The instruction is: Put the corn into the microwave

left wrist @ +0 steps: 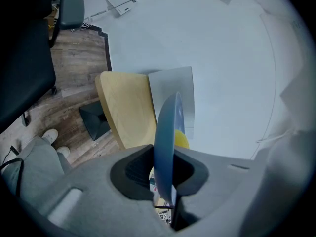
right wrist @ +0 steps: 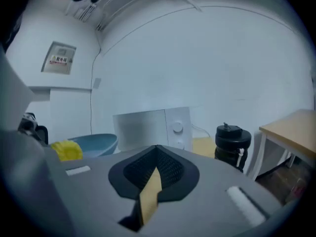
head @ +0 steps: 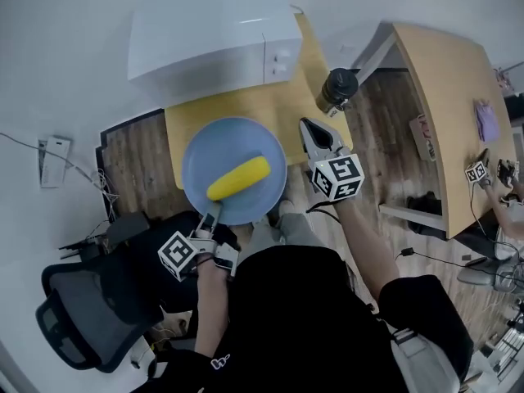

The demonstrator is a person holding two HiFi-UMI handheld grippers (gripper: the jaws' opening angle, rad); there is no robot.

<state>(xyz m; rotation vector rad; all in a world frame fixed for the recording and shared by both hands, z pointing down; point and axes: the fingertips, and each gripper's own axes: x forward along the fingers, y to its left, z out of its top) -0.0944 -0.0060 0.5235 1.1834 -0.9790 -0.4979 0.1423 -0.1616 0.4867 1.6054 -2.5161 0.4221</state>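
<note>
One corn [head: 238, 178] lies on the plate [head: 205, 150] the left tool [head: 213, 214] grips.

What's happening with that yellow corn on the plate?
A person holds a gripper in each hand. The left gripper pinches the rim of the blue plate, and the corn lies on it. The plate is over the wooden table, in front of the white microwave, whose door looks closed. The right gripper is shut and empty, beside the plate.
</note>
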